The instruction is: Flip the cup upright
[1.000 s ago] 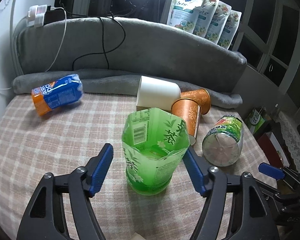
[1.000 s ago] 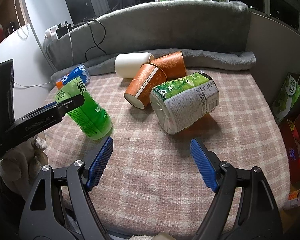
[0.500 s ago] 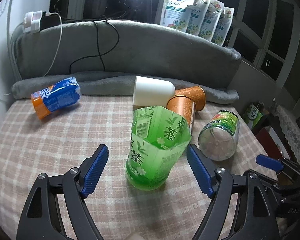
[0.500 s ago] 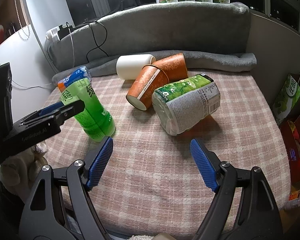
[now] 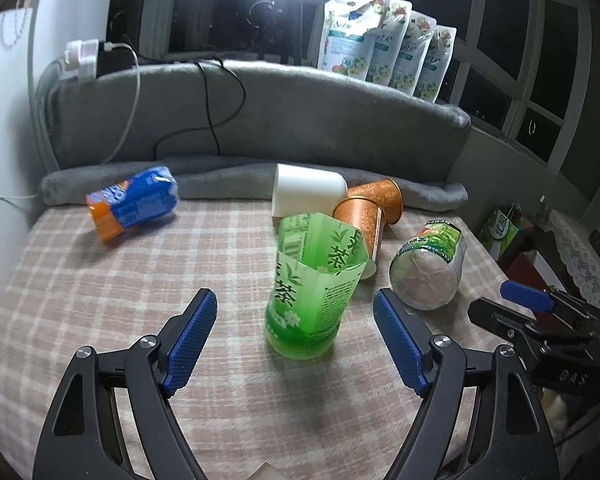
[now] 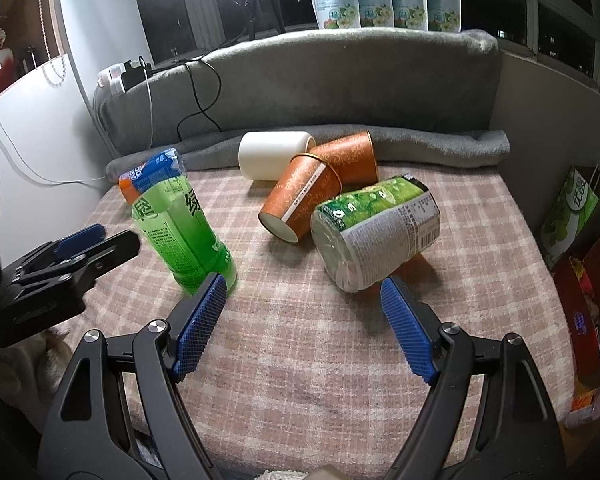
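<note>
A green tea-label cup (image 5: 312, 280) stands upright, open end up, on the plaid cloth; it also shows in the right wrist view (image 6: 184, 232). My left gripper (image 5: 294, 332) is open and empty, its blue pads a little short of the cup on either side, touching nothing. My right gripper (image 6: 302, 324) is open and empty above the cloth, in front of a green and white cup (image 6: 376, 232) lying on its side. The left gripper also shows in the right wrist view (image 6: 80, 252) at the left.
Two orange paper cups (image 6: 300, 200), a white cup (image 6: 274, 154) and a blue and orange cup (image 5: 134, 202) lie on their sides near the grey rolled blanket (image 5: 228, 176). Boxes and bags (image 6: 580, 208) stand beyond the cloth's right edge.
My left gripper has drawn back from the green cup, which went from tilted to standing upright on its own. The right gripper has barely moved.
</note>
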